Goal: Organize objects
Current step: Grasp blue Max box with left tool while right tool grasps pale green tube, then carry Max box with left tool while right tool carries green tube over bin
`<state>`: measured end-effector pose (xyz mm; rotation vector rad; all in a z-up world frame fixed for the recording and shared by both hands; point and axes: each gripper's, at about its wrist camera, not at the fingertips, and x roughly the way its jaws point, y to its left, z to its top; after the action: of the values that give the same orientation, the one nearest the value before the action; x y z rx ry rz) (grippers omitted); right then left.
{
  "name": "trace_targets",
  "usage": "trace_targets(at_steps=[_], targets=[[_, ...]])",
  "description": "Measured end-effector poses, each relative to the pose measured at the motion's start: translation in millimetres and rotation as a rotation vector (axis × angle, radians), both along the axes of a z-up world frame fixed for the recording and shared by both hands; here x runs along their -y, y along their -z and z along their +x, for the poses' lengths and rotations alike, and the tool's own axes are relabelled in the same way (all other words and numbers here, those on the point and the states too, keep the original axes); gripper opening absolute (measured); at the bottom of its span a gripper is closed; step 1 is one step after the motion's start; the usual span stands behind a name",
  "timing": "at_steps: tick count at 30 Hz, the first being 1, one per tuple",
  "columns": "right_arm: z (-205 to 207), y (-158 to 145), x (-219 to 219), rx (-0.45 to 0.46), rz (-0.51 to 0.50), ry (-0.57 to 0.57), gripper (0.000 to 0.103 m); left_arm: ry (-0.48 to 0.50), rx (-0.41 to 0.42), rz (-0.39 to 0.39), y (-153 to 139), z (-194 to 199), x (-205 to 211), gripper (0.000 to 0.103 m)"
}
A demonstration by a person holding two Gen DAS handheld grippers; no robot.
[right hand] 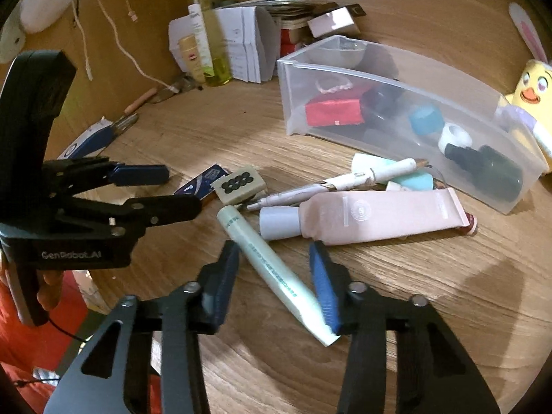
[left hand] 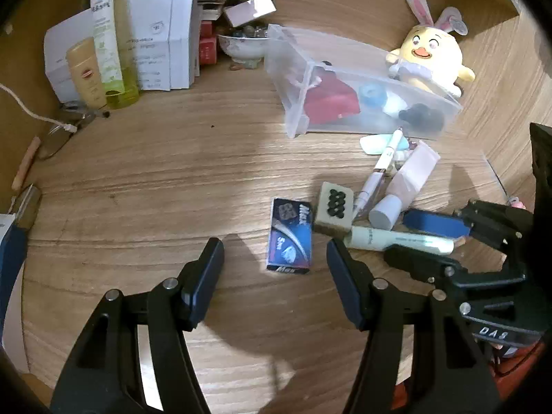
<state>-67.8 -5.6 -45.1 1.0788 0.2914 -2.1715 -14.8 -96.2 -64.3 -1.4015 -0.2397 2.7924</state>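
A clear plastic bin (left hand: 348, 69) (right hand: 345, 65) stands on the wooden desk and holds a red box (right hand: 334, 111), a blue cap and a dark bottle. In front of it lie a pink tube (right hand: 376, 215) (left hand: 412, 177), a white pen (right hand: 345, 180), a mahjong tile (left hand: 335, 206) (right hand: 238, 185), a blue card box (left hand: 291, 238) and a pale green tube (right hand: 272, 270) (left hand: 400, 239). My right gripper (right hand: 275, 260) is open, its fingers on either side of the green tube, which rests on the desk. My left gripper (left hand: 274, 250) is open and empty, just short of the blue card box.
A yellow plush chick (left hand: 429, 57) sits behind the bin. White boxes (left hand: 162, 41), a green bottle (left hand: 112, 51) and a bowl (left hand: 243, 48) stand at the back left. Cords, pliers and a blue tool (right hand: 91, 138) lie along the left edge.
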Motion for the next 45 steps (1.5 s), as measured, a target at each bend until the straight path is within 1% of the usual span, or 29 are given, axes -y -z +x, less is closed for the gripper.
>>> trace_targets(at_steps=[3, 4, 6, 8, 10, 12, 14, 18, 23, 26, 29, 36, 41, 45], targets=[[5.6, -0.5, -0.7, -0.014, 0.013, -0.018, 0.026, -0.001, -0.011, -0.003, 1.2, -4.7, -2.3, 0.062], [6.8, -0.7, -1.5, -0.017, 0.017, -0.021, 0.026, -0.001, -0.014, -0.008, 1.4, -6.0, -3.3, 0.061], [9.6, -0.8, -4.2, -0.020, 0.019, -0.025, 0.023, 0.000, -0.023, -0.018, 2.2, -7.8, -5.2, 0.056], [10.9, -1.0, -5.9, -0.021, 0.022, -0.026, 0.017, 0.003, -0.031, -0.034, 2.8, -8.5, -8.2, 0.047], [12.4, -0.9, -7.7, -0.023, 0.024, -0.023, 0.015, 0.010, -0.040, -0.058, 3.7, -7.8, -10.6, 0.040], [13.7, -0.8, -8.6, -0.028, 0.026, -0.020, 0.014, 0.014, -0.046, -0.087, 4.6, -6.3, -12.9, 0.035], [14.3, -0.6, -10.0, -0.032, 0.023, -0.015, 0.014, 0.018, -0.049, -0.097, 4.4, -4.3, -14.1, 0.027], [13.8, -3.0, -11.2, -0.030, 0.000, -0.010, 0.014, 0.016, -0.053, -0.090, 3.8, -1.6, -13.1, 0.027], [13.8, -13.4, -11.8, -0.051, -0.034, -0.012, 0.014, -0.014, -0.054, -0.051, 0.3, -0.5, -6.1, 0.026], [10.5, -19.0, -13.7, -0.060, -0.054, -0.008, 0.014, -0.035, -0.071, -0.026, -6.9, 1.4, -1.2, 0.027], [6.4, -24.9, -17.0, -0.068, -0.074, 0.000, 0.014, -0.042, -0.092, -0.018, -17.3, 3.0, -0.1, 0.027], [-8.3, -43.4, -31.1, -0.101, -0.112, 0.045, 0.014, -0.029, -0.150, -0.003, -40.8, 0.3, -11.0, 0.027], [-18.7, -57.2, -45.9, -0.133, -0.133, 0.087, 0.014, -0.011, -0.182, 0.023, -53.9, -10.3, -19.2, 0.027], [-26.9, -65.4, -58.0, -0.156, -0.143, 0.118, 0.014, 0.000, -0.207, 0.030, -64.9, -19.1, -25.5, 0.027]])
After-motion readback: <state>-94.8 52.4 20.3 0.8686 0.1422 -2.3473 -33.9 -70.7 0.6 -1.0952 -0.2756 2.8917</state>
